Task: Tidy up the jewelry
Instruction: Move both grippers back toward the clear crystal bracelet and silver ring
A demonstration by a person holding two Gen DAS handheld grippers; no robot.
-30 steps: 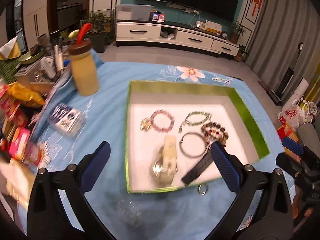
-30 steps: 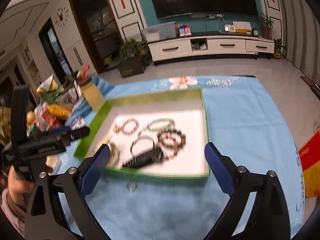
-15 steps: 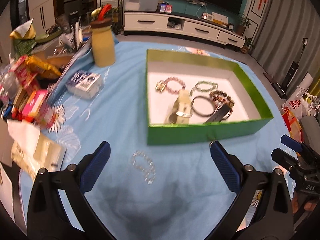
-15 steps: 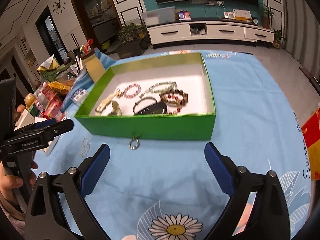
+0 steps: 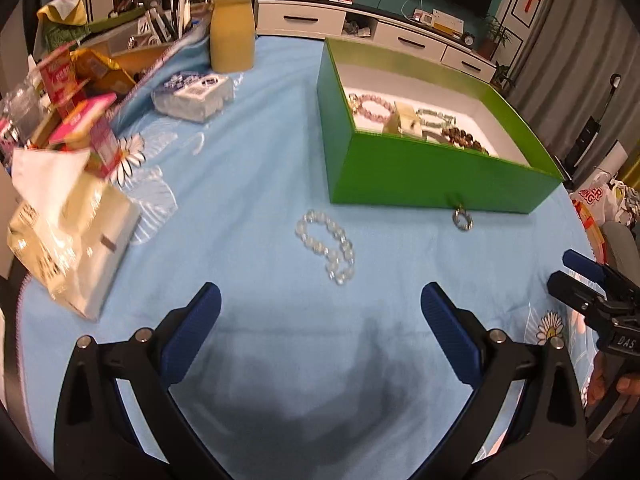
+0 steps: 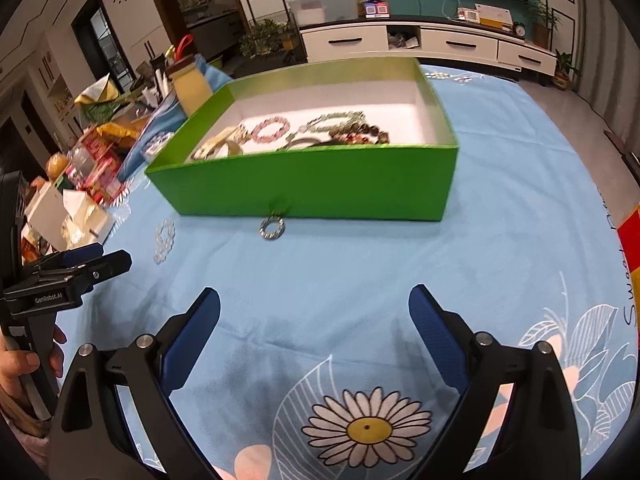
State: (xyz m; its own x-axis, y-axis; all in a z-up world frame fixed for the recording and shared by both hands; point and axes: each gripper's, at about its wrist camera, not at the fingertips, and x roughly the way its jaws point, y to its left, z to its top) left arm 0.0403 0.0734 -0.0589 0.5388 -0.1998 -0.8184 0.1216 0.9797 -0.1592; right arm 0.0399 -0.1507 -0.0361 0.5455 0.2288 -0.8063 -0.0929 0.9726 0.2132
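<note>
Clear bead bracelet (image 5: pixel 326 250): a loop of translucent beads lying flat on the worktop, out in front of the green box (image 5: pixel 420 178) and just ahead of the left gripper (image 5: pixel 320 312). Judged light, limp along its string and hard-beaded, so likely to slide or roll under a pinch; best taken across one side of the loop, the jaws closing over a single strand of beads rather than the whole ring.

Small metal ring (image 6: pixel 272 227): lies against the foot of the box's front wall, well apart from the bracelet. Probably stiff, thin and awkward to lift off cloth.

Box contents: pink, green and dark bead bracelets and a pale watch-like piece already inside, on a white floor.

Left gripper: jaws spread wide, holding nothing. Right gripper (image 6: pixel 314 316): jaws likewise wide apart and empty, low over the cloth.

Worktop: covered in a soft blue cloth (image 6: pixel 500 208) printed with daisies; some give expected. Clutter of packets (image 5: pixel 84 120) and a yellow bottle (image 5: pixel 232 28) at the left edge. Living room behind, with white TV cabinet (image 6: pixel 424 40).
</note>
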